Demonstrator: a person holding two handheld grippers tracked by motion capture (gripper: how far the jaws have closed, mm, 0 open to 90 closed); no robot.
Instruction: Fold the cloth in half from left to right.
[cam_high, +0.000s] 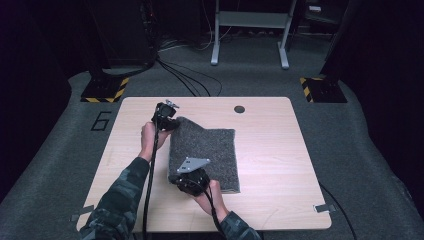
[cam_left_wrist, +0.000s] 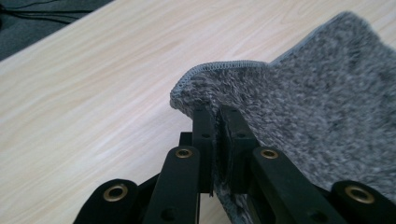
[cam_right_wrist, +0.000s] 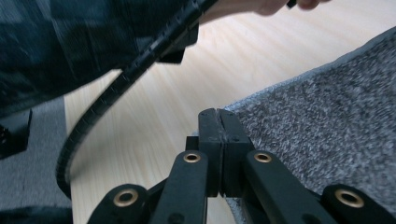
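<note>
One grey carpet mat (cam_high: 207, 152) at table (cam_high: 280, 150) centre. Two grippers: left gripper (cam_high: 167, 122) clamped on mat corner at 11 o'clock, right gripper (cam_high: 187, 177) clamped on 7 o'clock corner. Left gripper view: stitched hem (cam_left_wrist: 219, 66).

The mat (cam_left_wrist: 322, 121) pinched in the left gripper (cam_left_wrist: 218, 121) is coarse grey cloth, nubbly and matt, with a stitched hem. Beside both grippers the table (cam_left_wrist: 93, 93) is pale wood, smooth with fine grain. The right gripper (cam_right_wrist: 218, 122) is matt black plastic with brass-coloured metal rivets.
</note>
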